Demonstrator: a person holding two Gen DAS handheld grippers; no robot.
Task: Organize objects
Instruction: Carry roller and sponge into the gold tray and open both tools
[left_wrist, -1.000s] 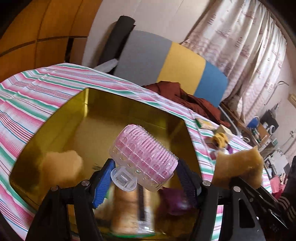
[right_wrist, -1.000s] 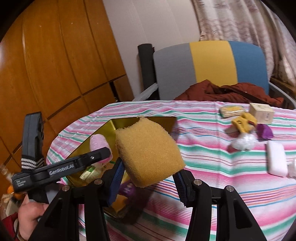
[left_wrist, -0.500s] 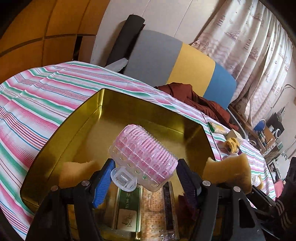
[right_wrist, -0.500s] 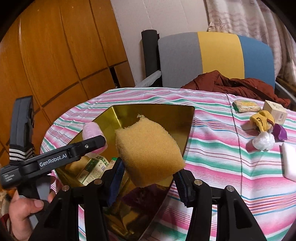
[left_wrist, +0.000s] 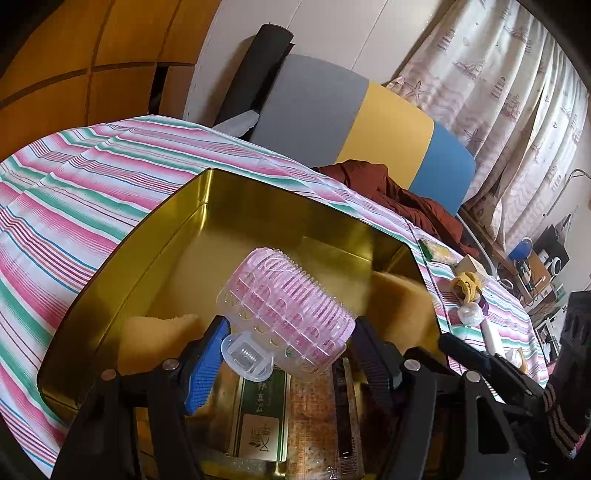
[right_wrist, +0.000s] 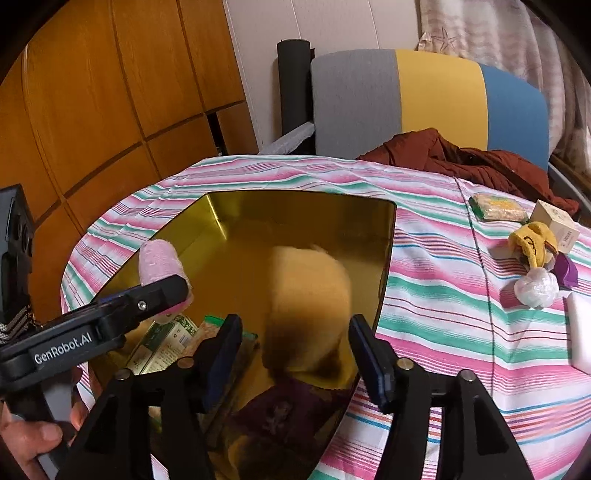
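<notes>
While your left tongs (left_wrist: 286, 354) stay clamped on the pink hair roller (left_wrist: 291, 325), its long axis runs slantwise between the pads, from the clear end cap low on the left up toward the far right, and it hangs over the near end of the gold tin (left_wrist: 258, 206). From the right wrist view you see only the roller's rounded pink end poking past the left tongs' arm.

Your right tongs (right_wrist: 293, 350) are opening, and the yellow sponge (right_wrist: 308, 306) sits between the pads without being pressed by either. It is smeared by motion blur, so you cannot tell for certain which way its long side lies; it looks roughly upright over the tin's floor, near the right-hand wall.

Low in the tin lie a green packet (left_wrist: 262, 410) and a speckled snack packet (left_wrist: 314, 417), both lengthwise toward you and partly hidden by the tongs. A dark purple thing (right_wrist: 284, 410) beneath the right tongs is too dim to name. The tin rests on the striped cloth (right_wrist: 443, 302) covering the bench, where a white bundle (right_wrist: 535, 290), a yellow scrap (right_wrist: 532, 240), a small box (right_wrist: 557, 221) and a wrapped bar (right_wrist: 496, 208) sit well apart from it. A white block (right_wrist: 580, 332) is cut off at the right edge.
</notes>
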